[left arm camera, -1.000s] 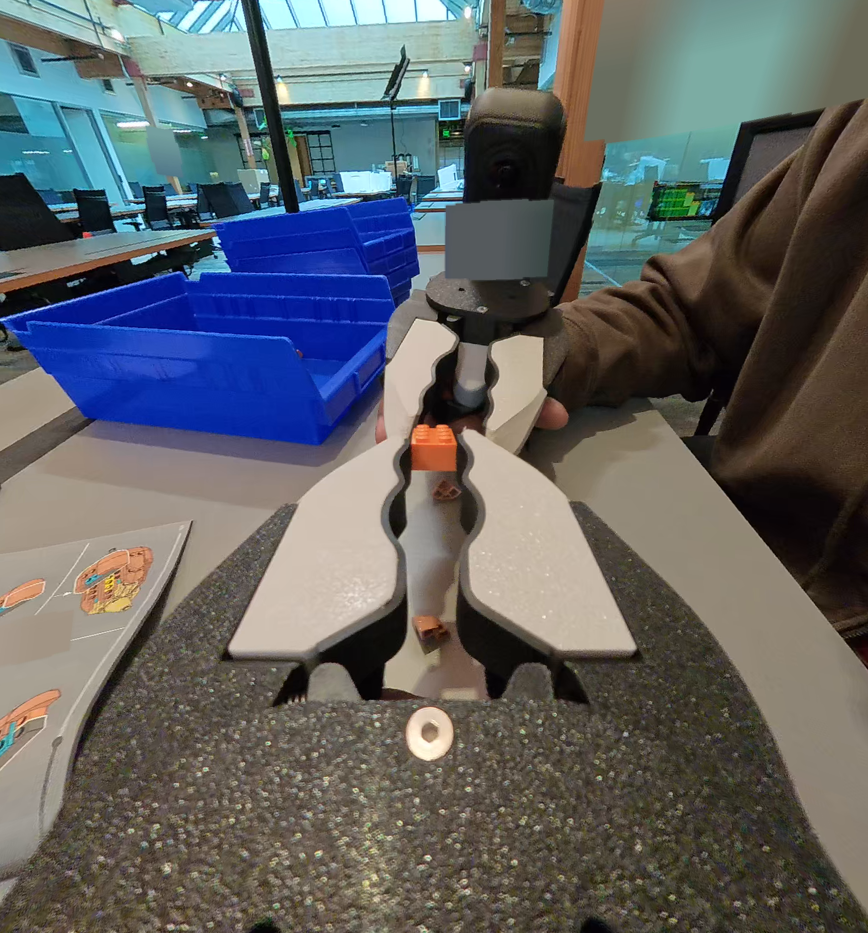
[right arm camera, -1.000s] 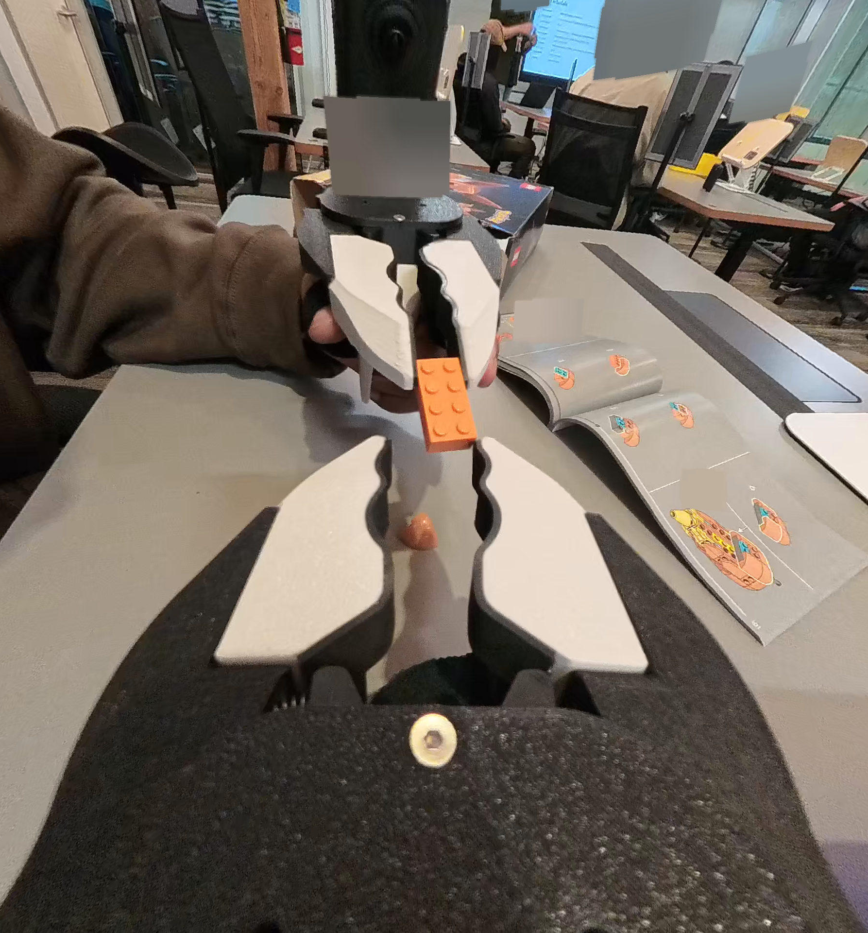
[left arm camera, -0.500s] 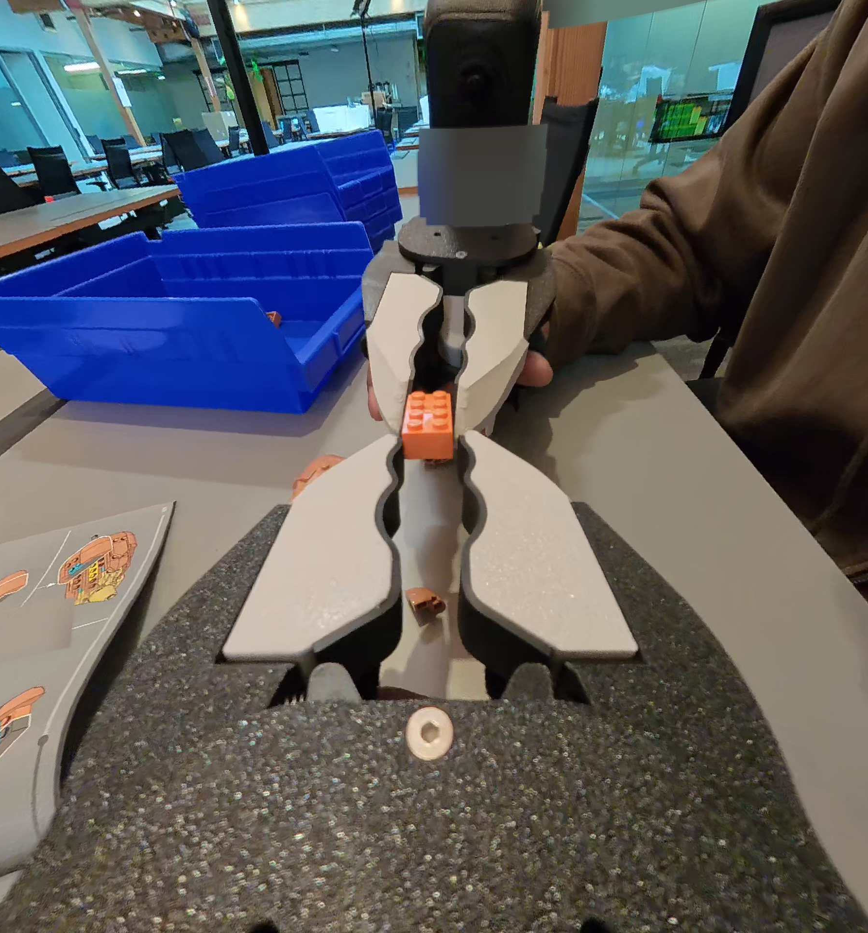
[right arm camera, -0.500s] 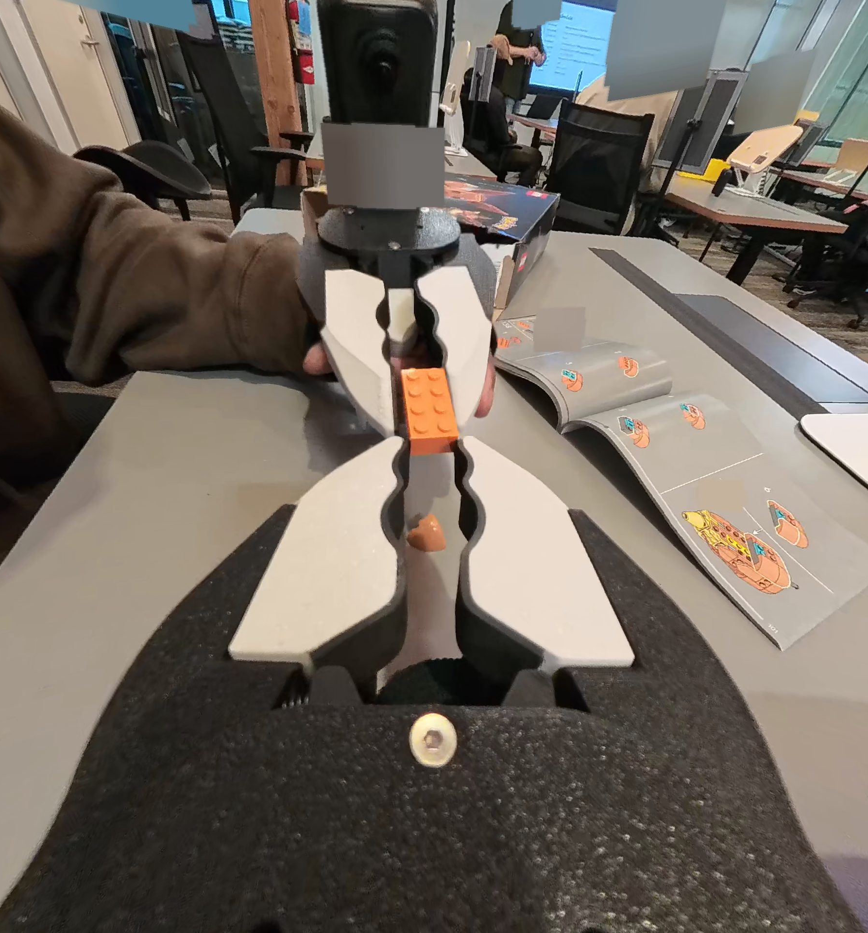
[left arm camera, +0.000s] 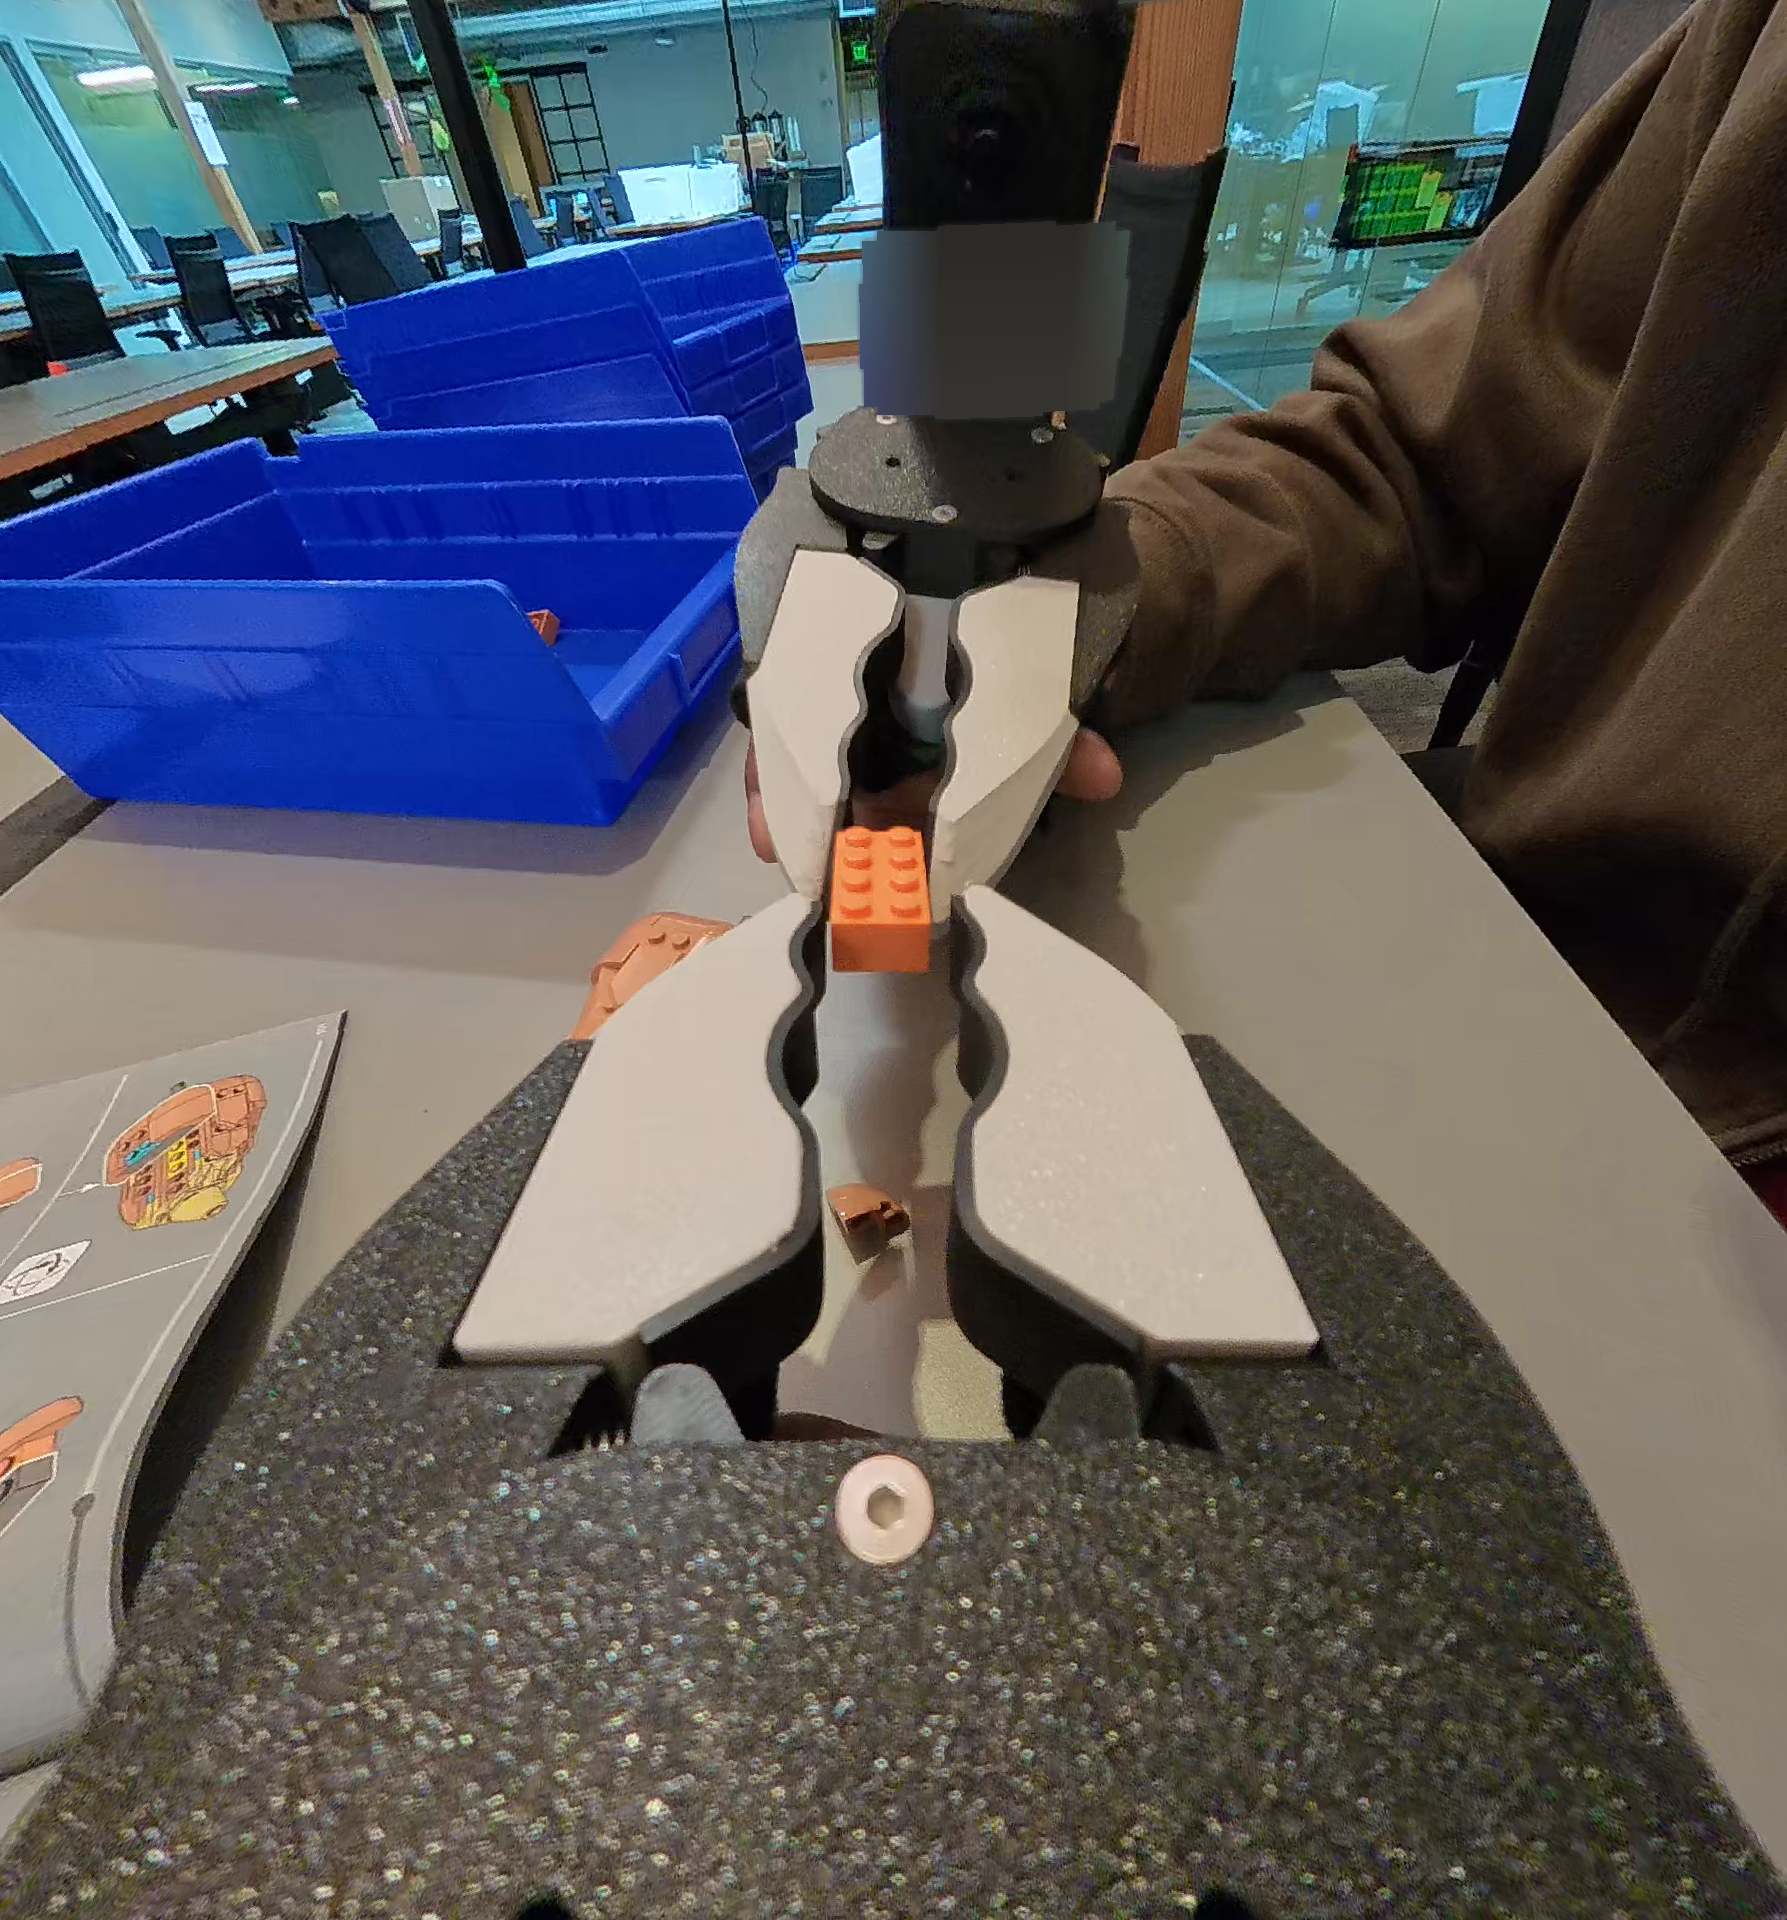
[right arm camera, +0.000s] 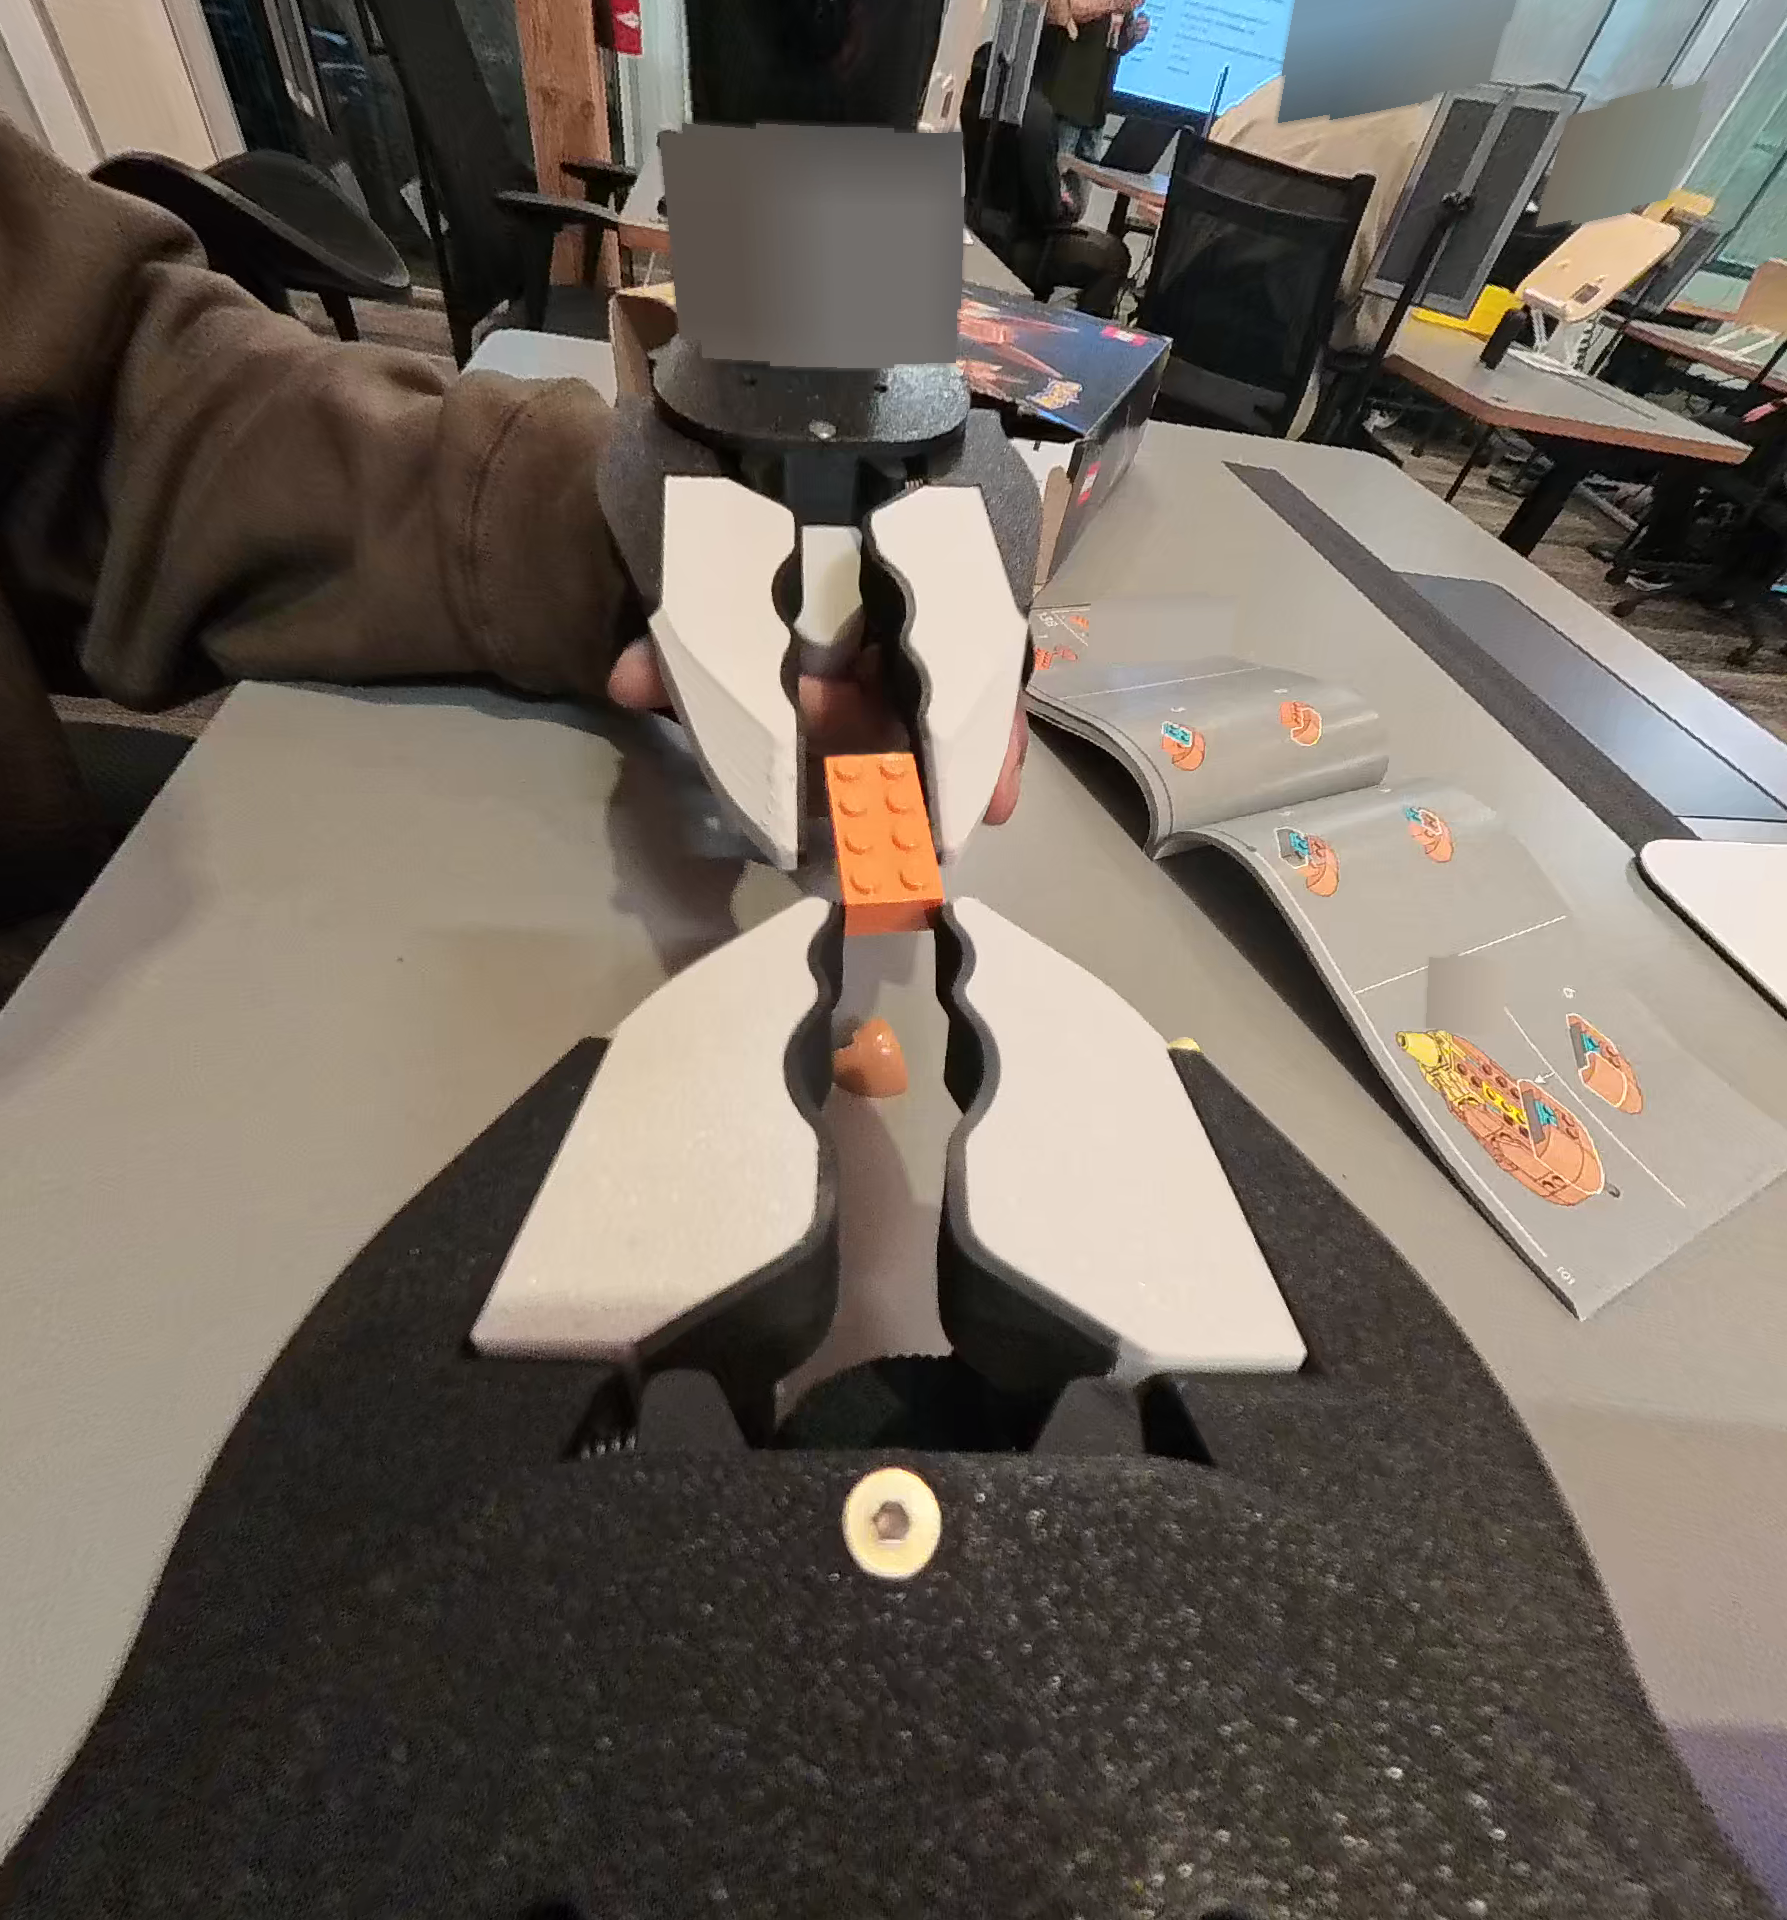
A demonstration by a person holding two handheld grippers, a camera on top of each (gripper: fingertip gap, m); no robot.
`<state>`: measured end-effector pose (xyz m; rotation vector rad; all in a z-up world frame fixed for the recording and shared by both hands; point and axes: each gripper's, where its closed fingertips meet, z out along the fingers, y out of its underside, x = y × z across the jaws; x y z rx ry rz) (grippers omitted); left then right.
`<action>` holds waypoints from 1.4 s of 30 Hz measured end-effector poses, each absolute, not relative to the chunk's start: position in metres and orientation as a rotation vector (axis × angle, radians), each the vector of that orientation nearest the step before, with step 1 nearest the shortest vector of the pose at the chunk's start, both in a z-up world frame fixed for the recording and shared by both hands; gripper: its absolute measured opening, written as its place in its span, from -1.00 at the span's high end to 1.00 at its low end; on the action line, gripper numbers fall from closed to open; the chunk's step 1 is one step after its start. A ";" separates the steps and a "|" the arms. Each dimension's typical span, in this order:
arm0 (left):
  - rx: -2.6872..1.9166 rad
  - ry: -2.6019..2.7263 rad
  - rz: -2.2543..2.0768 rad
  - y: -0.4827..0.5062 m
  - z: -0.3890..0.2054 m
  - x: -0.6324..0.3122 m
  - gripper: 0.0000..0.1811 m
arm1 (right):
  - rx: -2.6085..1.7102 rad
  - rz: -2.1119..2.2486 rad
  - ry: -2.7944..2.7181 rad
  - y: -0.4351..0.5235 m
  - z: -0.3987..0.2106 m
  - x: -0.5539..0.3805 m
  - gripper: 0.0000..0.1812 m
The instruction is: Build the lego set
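The small orange studded plastic brick has a smooth, faintly glossy skin. The pale grey moulded fingers of the left tongs look like matt plastic with a fine grainy texture, set in a black body of coarse, speckled foam-like material; the right tongs show the same finish. The flat grey tabletop is smooth and matt. The open-fronted blue plastic bin is smooth with a soft sheen. The open grey paper instruction booklet appears lightly glossy. The brown sleeve is soft matt cloth.
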<state>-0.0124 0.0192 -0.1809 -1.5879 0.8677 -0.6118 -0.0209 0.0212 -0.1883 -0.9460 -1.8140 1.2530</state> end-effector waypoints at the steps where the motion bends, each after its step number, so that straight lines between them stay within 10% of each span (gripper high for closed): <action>1: -1.588 0.866 -0.614 0.019 -0.181 -0.012 0.75 | -0.943 1.248 -1.818 0.021 -0.189 -0.021 0.82; 42: -2.218 1.002 -0.334 0.007 -0.271 -0.063 0.81 | -1.212 0.699 -2.222 0.017 -0.268 -0.042 0.73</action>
